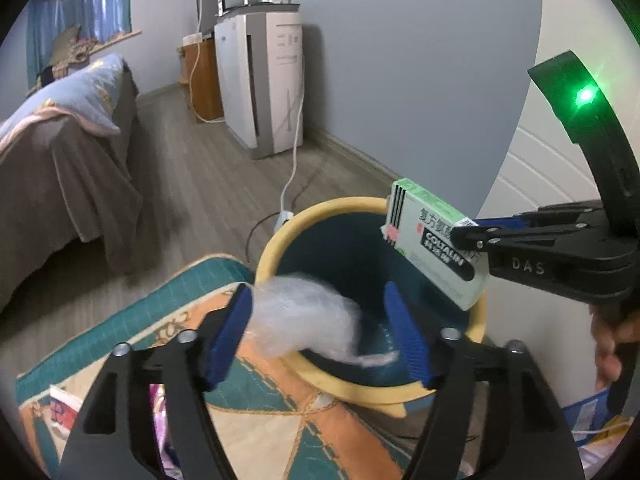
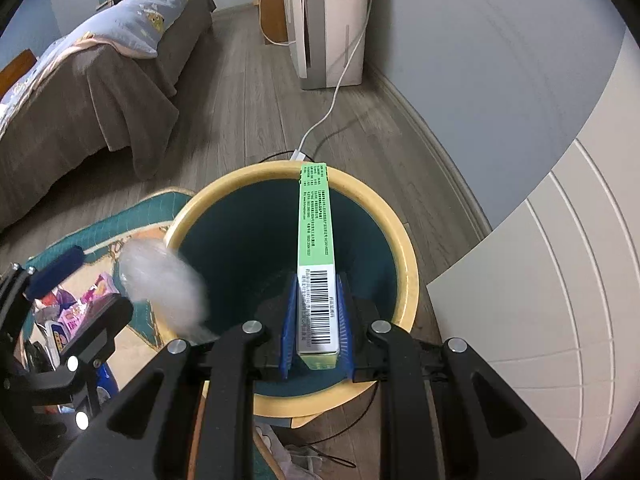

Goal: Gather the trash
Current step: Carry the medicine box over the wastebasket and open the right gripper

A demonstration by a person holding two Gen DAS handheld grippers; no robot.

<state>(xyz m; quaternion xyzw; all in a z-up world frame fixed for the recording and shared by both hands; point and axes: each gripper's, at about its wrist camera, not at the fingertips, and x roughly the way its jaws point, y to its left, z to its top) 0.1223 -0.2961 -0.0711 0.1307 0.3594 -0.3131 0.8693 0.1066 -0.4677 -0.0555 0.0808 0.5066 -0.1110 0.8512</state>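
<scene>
A bin (image 1: 280,232) with a yellow rim and dark teal inside stands on the floor; it also shows in the right wrist view (image 2: 404,248). My left gripper (image 1: 320,332) is open over its near rim. A blurred white wad of plastic wrap (image 1: 308,320) hangs between the fingers at the rim; it shows in the right wrist view (image 2: 164,280) too. My right gripper (image 2: 316,328) is shut on a green and white medicine box (image 2: 316,240) held over the bin's opening; the box shows in the left wrist view (image 1: 432,240).
A patterned teal and orange rug (image 1: 248,420) lies left of the bin, with colourful packets (image 2: 80,308) on it. A bed (image 1: 60,160) is at the left, an air purifier (image 1: 264,80) by the wall, a white cable (image 2: 340,88) on the wooden floor, a white door (image 2: 560,260) at the right.
</scene>
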